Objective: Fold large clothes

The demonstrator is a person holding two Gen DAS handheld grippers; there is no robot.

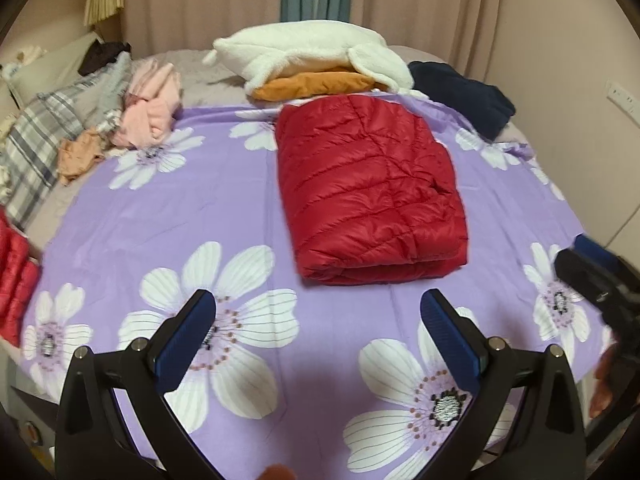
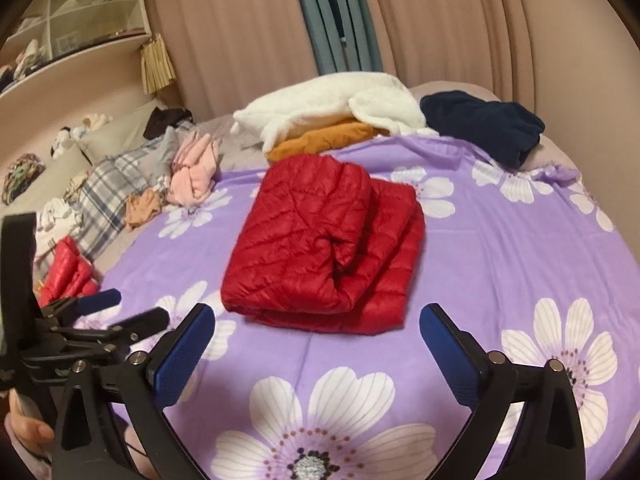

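Observation:
A red quilted puffer jacket (image 1: 372,188) (image 2: 320,240) lies folded into a thick rectangle on the purple flowered sheet (image 1: 224,200) (image 2: 500,248), free of both grippers. My left gripper (image 1: 319,298) hovers just short of the jacket's near edge, open, nothing between its blue pads. My right gripper (image 2: 318,311) hangs at the same near edge, jaws wide and empty. Each gripper shows at the side of the other's view: the right gripper (image 1: 580,256) at the right edge, the left gripper (image 2: 140,306) at the lower left, held by a hand (image 2: 28,428).
Behind the jacket sits a white fleece garment (image 1: 312,52) on an orange one (image 1: 316,84), with a navy garment (image 1: 464,92) to their right. Pink (image 1: 152,112), tan and plaid clothes (image 1: 44,140) pile at the left, plus another red puffer piece (image 2: 68,268). Curtains and shelves stand behind.

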